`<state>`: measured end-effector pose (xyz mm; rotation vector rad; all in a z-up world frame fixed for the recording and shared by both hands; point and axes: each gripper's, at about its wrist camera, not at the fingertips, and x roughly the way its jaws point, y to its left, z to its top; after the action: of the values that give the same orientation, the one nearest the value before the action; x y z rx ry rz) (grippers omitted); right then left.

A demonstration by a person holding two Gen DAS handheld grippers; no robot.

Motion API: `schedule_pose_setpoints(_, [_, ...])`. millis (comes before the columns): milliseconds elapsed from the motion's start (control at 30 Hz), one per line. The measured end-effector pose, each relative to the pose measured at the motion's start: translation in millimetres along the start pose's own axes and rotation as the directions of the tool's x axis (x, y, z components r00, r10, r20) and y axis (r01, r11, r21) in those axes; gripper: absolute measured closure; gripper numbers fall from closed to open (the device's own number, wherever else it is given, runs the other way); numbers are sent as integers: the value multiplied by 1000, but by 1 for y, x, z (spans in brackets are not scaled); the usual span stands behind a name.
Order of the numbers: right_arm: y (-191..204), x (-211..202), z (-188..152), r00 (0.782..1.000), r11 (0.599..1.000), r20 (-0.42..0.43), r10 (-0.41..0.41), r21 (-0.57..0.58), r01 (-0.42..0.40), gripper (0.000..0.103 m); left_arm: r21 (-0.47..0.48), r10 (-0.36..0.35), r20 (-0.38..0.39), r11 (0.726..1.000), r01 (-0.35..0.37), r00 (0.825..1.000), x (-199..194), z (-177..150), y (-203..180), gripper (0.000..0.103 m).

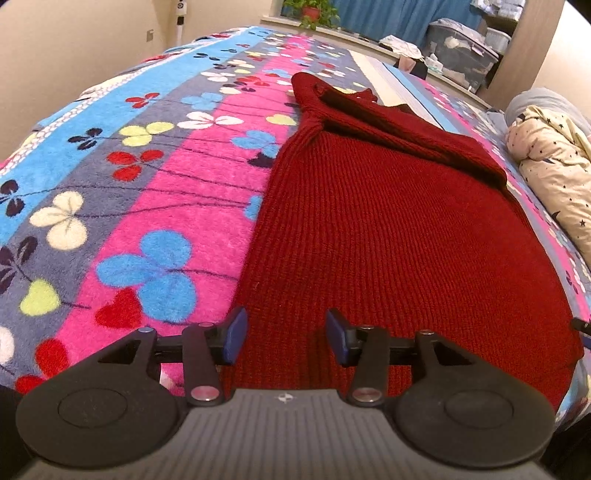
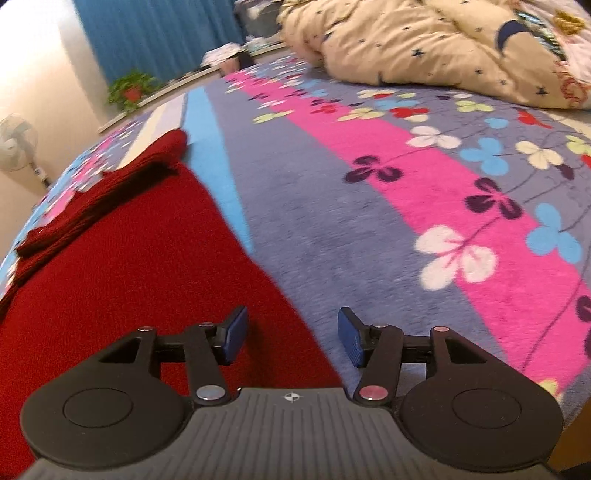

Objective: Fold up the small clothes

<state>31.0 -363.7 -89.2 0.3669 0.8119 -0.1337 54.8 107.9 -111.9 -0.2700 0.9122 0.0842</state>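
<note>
A dark red knitted sweater (image 1: 388,229) lies flat on a flowered fleece blanket (image 1: 155,184) on a bed, with a sleeve folded across its far part. My left gripper (image 1: 286,334) is open and empty, just above the sweater's near left hem corner. In the right wrist view the same sweater (image 2: 129,258) fills the left half. My right gripper (image 2: 293,334) is open and empty over the sweater's near right edge, its left pad over the knit and its right pad over the blanket (image 2: 369,206).
A cream star-print duvet (image 2: 424,44) is bunched at the bed's far right; it also shows in the left wrist view (image 1: 550,173). Storage bins (image 1: 461,48), a potted plant (image 1: 312,13) and blue curtains stand beyond the bed. A white fan (image 2: 16,147) stands at the left.
</note>
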Motion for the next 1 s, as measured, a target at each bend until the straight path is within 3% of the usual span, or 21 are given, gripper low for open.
schedule_pose_setpoints(133, [10, 2, -4, 999, 997, -32, 31, -69, -33, 38, -45, 11, 28, 999, -10, 1000, -4, 2, 6, 45])
schedule_pose_setpoints(233, [17, 3, -7, 999, 994, -39, 31, -108, -35, 36, -78, 9, 3, 997, -9, 1000, -2, 3, 11, 45])
schedule_pose_setpoints(367, [19, 2, -8, 999, 994, -34, 23, -110, -27, 37, -44, -5, -71, 999, 2, 997, 9, -1, 5, 40])
schedule_pose_setpoints(433, [18, 2, -7, 999, 995, -31, 20, -94, -23, 38, -10, 8, -67, 1000, -8, 998, 10, -2, 0, 40])
schedule_pose_setpoints(467, [17, 2, -8, 999, 996, -33, 22, -89, -25, 38, -3, 3, -66, 1000, -3, 998, 10, -2, -1, 43])
schedule_pose_setpoints(533, [17, 1, -8, 999, 995, -36, 23, -94, -27, 40, -1, -3, -45, 1000, 3, 999, 6, -3, -1, 67])
schedule_pose_setpoints(567, [17, 1, -8, 999, 995, -36, 22, -97, -26, 52, -10, -12, -11, 1000, 12, 1000, 1, -1, 1, 89])
schedule_pose_setpoints(600, [16, 0, -7, 999, 995, -33, 29, -95, -32, 79, -21, -46, 32, 999, 47, 998, -6, 0, 3, 94])
schedule_pose_setpoints(633, [14, -1, -6, 998, 995, -29, 47, -81, -50, 91, -21, -82, 78, 996, 84, 994, -13, 1, 3, 94])
schedule_pose_setpoints(733, [4, -14, 0, 990, 990, 39, 139, -5, -139, 92, 7, -138, 128, 990, 138, 982, -25, 2, 1, 93])
schedule_pose_setpoints(767, [3, -17, 1, 987, 988, 51, 152, 5, -153, 92, 7, -134, 99, 991, 134, 986, -22, 1, 0, 93])
schedule_pose_setpoints(867, [0, -12, 1, 994, 993, 18, 112, 32, -112, 88, -27, -37, -18, 999, 37, 999, -1, -2, 2, 83])
schedule_pose_setpoints(1000, [4, -1, -5, 997, 998, -49, 52, 22, -50, 73, -112, -84, -48, 991, 78, 995, 5, -1, 13, 66])
